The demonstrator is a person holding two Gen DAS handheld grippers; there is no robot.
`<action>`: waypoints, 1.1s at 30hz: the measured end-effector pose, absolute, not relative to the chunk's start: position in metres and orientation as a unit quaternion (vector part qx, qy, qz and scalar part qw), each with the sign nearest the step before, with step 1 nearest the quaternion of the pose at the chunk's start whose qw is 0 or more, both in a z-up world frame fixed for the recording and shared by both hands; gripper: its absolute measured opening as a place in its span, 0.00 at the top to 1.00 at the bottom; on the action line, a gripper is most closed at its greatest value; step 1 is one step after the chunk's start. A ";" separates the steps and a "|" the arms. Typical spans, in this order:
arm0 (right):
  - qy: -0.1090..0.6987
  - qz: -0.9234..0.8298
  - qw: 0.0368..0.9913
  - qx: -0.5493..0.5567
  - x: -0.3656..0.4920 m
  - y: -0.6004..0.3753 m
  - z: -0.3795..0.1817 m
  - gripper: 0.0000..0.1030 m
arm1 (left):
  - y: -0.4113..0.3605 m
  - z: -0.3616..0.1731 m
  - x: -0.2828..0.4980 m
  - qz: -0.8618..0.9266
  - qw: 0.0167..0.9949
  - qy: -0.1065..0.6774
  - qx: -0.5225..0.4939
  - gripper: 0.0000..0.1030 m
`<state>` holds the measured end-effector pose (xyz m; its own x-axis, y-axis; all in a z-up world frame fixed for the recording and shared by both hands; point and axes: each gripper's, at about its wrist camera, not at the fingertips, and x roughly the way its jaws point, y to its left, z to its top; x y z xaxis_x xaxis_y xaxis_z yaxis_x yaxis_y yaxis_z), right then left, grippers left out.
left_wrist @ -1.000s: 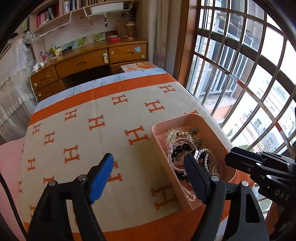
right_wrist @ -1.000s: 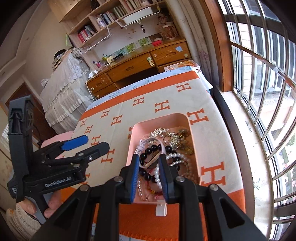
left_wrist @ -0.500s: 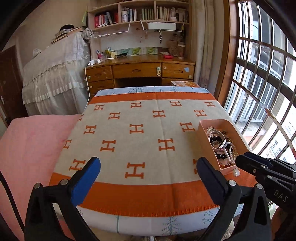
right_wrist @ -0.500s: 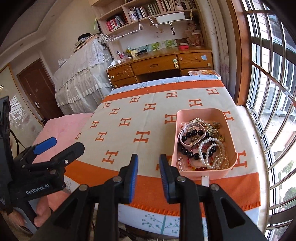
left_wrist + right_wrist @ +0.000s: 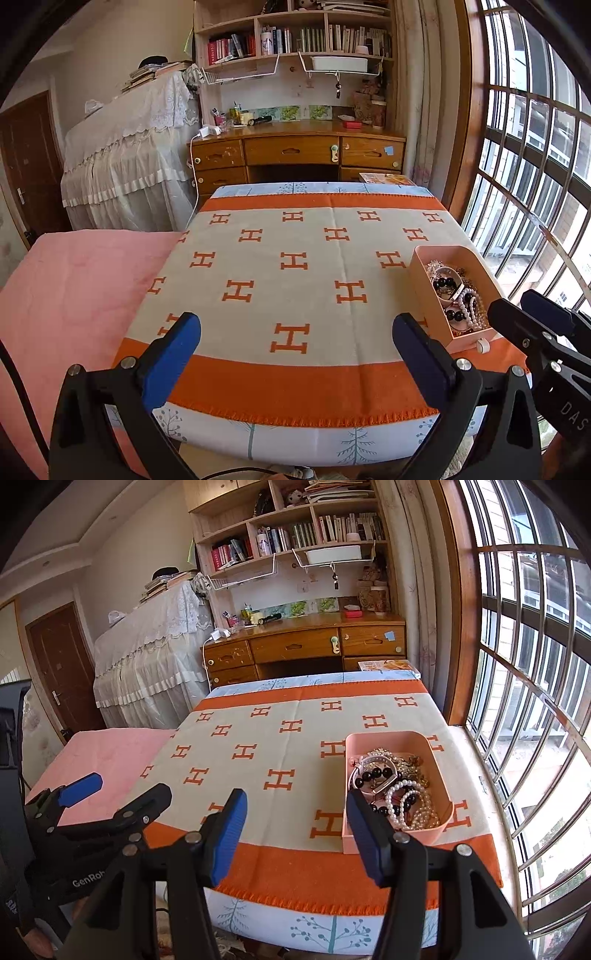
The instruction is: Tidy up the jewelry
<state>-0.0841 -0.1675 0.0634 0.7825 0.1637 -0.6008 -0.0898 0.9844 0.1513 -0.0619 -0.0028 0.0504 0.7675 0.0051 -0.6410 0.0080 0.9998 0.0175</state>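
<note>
pink tray (image 5: 439, 764) of jewelry (image 5: 400, 790) sits on the blanket (image 5: 280, 746) right of both tongs, just past right gripper (image 5: 293, 825), whose jaws just opened wide, empty; left gripper (image 5: 295, 354) wide open, empty.

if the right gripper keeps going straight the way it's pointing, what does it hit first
Probably the orange-and-cream blanket just left of the pink jewelry box. The right gripper is open and empty; depth is hard to judge.

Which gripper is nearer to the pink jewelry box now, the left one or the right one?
Right. The right gripper hangs open just short of the pink jewelry box, one finger overlapping its near corner. The left gripper is open further left, over the blanket's orange border.
</note>
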 end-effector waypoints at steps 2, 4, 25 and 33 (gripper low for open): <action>0.327 0.068 0.941 0.056 -0.082 -0.166 0.062 0.45 | -0.002 0.048 -0.059 -0.001 0.938 0.345 0.007 0.01; 0.334 0.068 0.938 0.057 -0.081 -0.165 0.059 0.45 | -0.001 0.046 -0.057 0.001 0.937 0.351 0.005 0.01; 0.331 0.065 0.940 0.056 -0.076 -0.162 0.056 0.45 | 0.001 0.041 -0.048 0.001 0.933 0.359 0.000 0.01; 0.329 0.065 0.941 0.055 -0.075 -0.161 0.058 0.45 | 0.002 0.045 -0.051 0.005 0.937 0.348 0.002 0.01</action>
<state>-0.0748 -0.1611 0.0579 0.7753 0.1587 -0.6113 -0.0870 0.9855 0.1456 -0.0513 0.0018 0.0445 0.7571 0.0102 -0.6532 -0.0069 0.9999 0.0076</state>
